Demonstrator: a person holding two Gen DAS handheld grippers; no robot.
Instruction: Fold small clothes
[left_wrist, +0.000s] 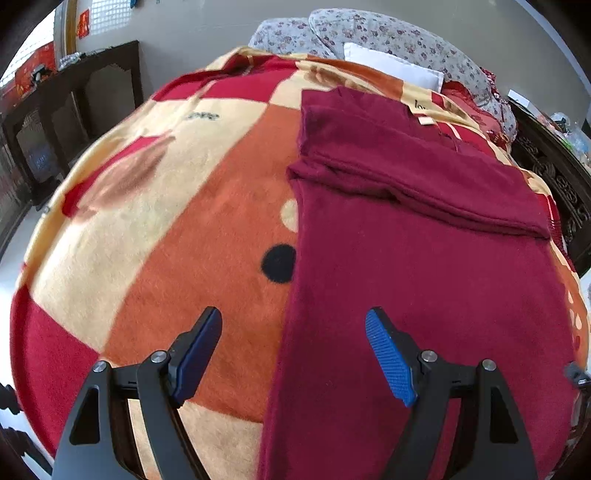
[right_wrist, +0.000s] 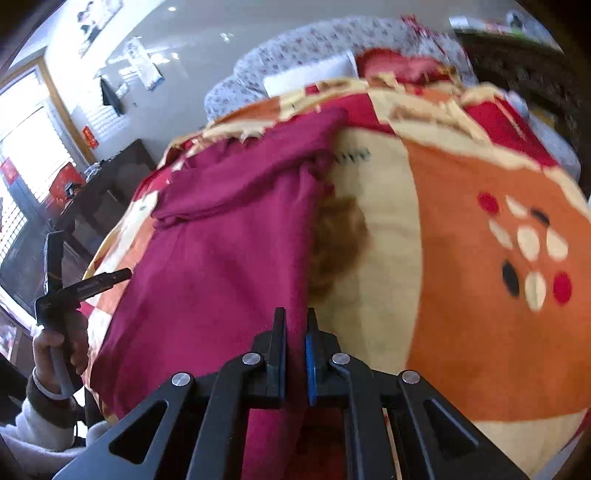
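Note:
A dark red knit garment (left_wrist: 424, 266) lies flat on a patterned blanket (left_wrist: 159, 229), with a sleeve folded across its upper part. My left gripper (left_wrist: 293, 325) is open and empty, hovering over the garment's left edge near the hem. In the right wrist view the same garment (right_wrist: 221, 258) lies left of centre. My right gripper (right_wrist: 295, 325) is shut on the garment's right edge, with cloth pinched between the pads. The left gripper (right_wrist: 85, 284) also shows at the far left there, held in a hand.
The blanket (right_wrist: 461, 295) covers a bed. Floral pillows (left_wrist: 369, 37) and a white pillow (left_wrist: 391, 68) lie at the head. A dark wooden cabinet (left_wrist: 74, 110) stands to the left, and a carved dark bed frame (left_wrist: 554, 177) runs along the right.

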